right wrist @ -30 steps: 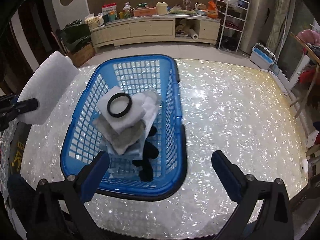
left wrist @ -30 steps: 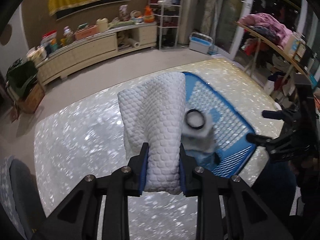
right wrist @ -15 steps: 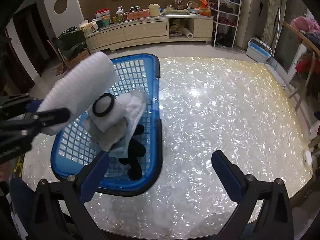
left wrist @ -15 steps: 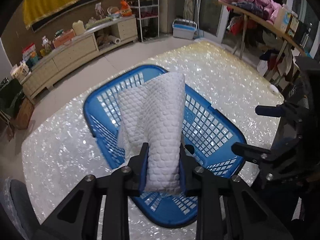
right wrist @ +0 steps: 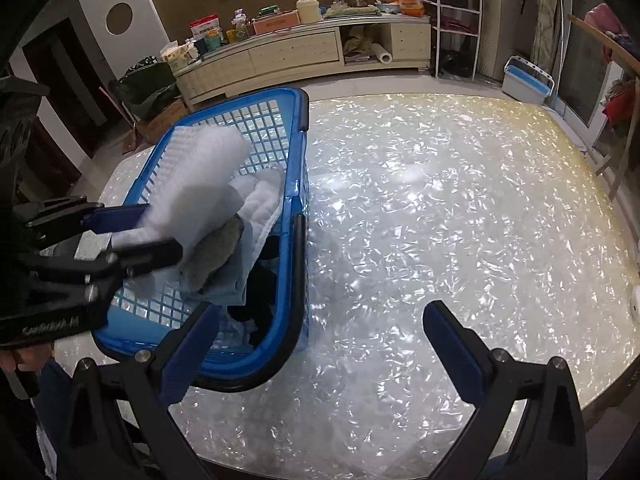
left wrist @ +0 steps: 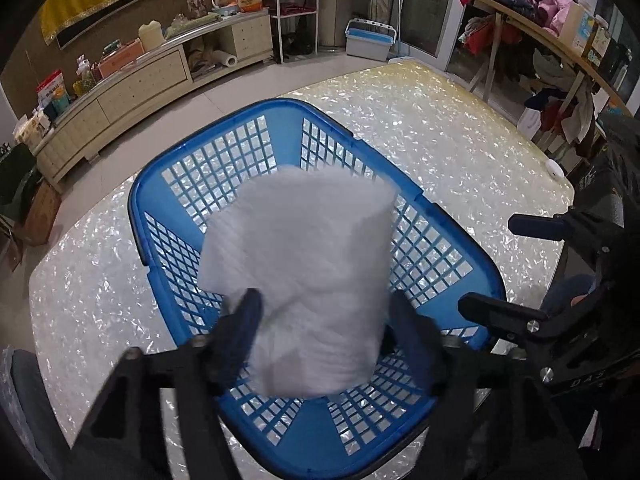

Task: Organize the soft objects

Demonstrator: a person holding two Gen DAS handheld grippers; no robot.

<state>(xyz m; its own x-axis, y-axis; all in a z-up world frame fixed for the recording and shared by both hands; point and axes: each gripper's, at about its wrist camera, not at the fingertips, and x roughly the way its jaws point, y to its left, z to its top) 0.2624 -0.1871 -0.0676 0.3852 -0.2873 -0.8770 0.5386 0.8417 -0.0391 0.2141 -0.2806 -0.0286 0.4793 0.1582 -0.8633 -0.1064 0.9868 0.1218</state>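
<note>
A blue lattice basket (left wrist: 168, 184) stands on the pearly white table and also shows in the right wrist view (right wrist: 296, 248). A white quilted cloth (left wrist: 304, 272) is over the basket, blurred, between the spread fingers of my left gripper (left wrist: 320, 320), whose jaws stand wider than the cloth. In the right wrist view the cloth (right wrist: 200, 176) lies above a pile of grey, white and light blue cloths (right wrist: 224, 248) inside the basket. My right gripper (right wrist: 320, 344) is open and empty, just right of the basket's near corner.
The table (right wrist: 460, 208) stretches wide to the right of the basket. A low cabinet (right wrist: 296, 52) with clutter runs along the far wall. A clothes rack (left wrist: 532, 8) stands at the right. A small white disc (left wrist: 554, 169) lies near the table's right edge.
My left gripper moved over the basket with the white cloth and its jaws have spread apart around it. The right gripper shifted right, so the basket sits further left in its view.
</note>
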